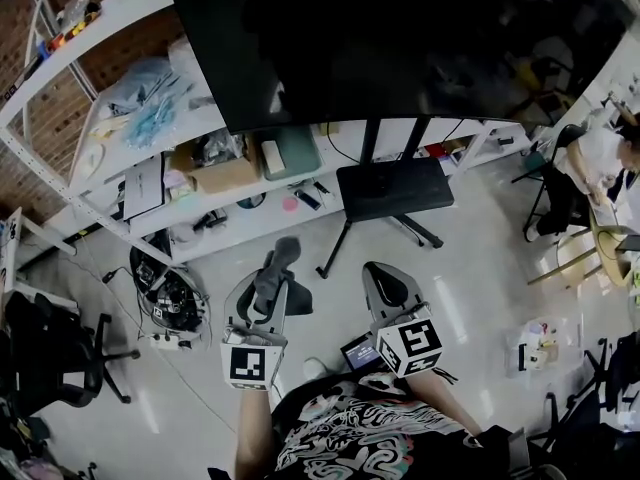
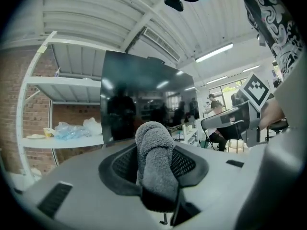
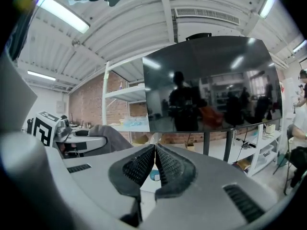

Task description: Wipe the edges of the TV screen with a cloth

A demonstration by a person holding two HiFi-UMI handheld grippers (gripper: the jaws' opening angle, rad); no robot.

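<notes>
A large black TV screen [image 1: 390, 43] on a black stand [image 1: 392, 190] fills the top of the head view; it also shows in the left gripper view as the TV screen [image 2: 144, 99] and in the right gripper view as the TV screen [image 3: 211, 83]. My left gripper [image 1: 268, 286] is shut on a rolled grey cloth [image 1: 276, 265], which sticks up between the jaws; in the left gripper view the cloth [image 2: 156, 164] fills the gap. My right gripper [image 1: 388, 290] is shut with nothing in it, its pads [image 3: 165, 164] touching at the tips. Both are held low, short of the screen.
White shelves [image 1: 180, 133] behind the TV carry a cardboard box [image 1: 222, 173], plastic bags and small items. A tangle of cables [image 1: 170, 298] lies on the floor at left beside an office chair [image 1: 55, 353]. A seated person [image 1: 595, 163] is at right.
</notes>
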